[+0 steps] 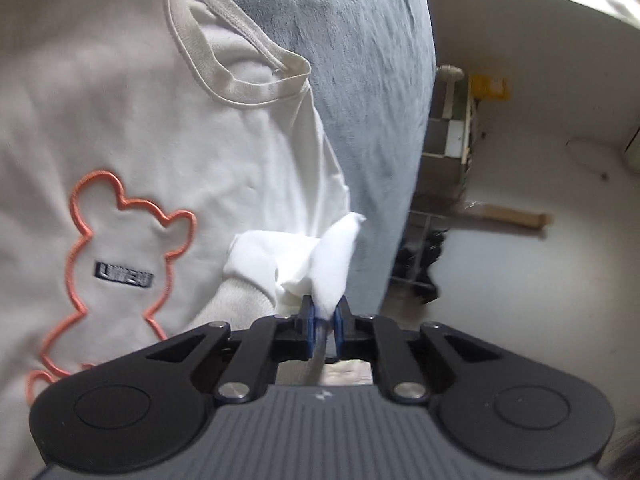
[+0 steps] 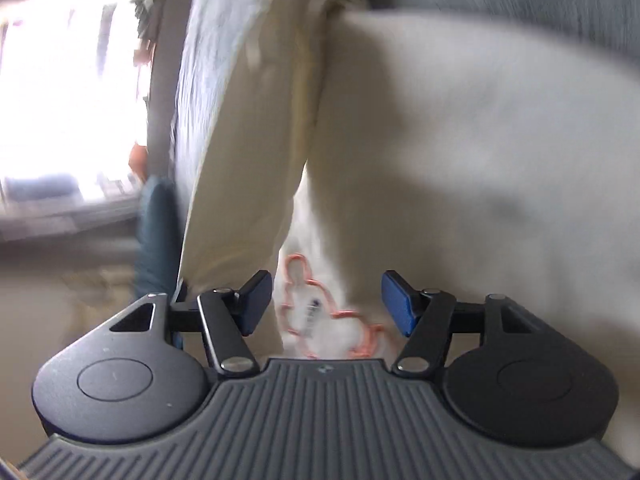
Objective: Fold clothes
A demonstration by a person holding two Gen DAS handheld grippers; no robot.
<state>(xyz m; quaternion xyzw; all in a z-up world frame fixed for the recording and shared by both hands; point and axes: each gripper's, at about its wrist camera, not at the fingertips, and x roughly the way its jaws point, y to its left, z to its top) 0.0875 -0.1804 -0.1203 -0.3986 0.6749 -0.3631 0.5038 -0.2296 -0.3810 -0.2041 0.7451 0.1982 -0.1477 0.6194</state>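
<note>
Left hand-held gripper [image 1: 323,316]: I have it pinched tight on a bunched white fold of the sweatshirt [image 1: 168,152]; the cloth sticks up from between the blue pads [image 1: 310,330].
Right hand-held gripper [image 2: 325,305]: I see its jaws spread wide with nothing between them, poised just above the garment; its blue pads [image 2: 394,304] stand clear of the cloth.
Sweatshirt: cream-white, spread face up over a grey-blue bed cover [image 1: 360,80], which shows beyond the ribbed collar [image 1: 240,64].
Bear outline [image 1: 120,248]: orange stitching on the chest, with a small dark label [image 1: 124,279] inside it; I cannot read the lettering.
Right view: blurred; the orange outline sits right below the open jaws, and a yellowish inner layer of the garment [image 2: 256,128] shows to the left.
Background: white wall [image 1: 540,128] and shelving [image 1: 448,152] past the bed's edge; bright window [image 2: 68,92] in the right view.
</note>
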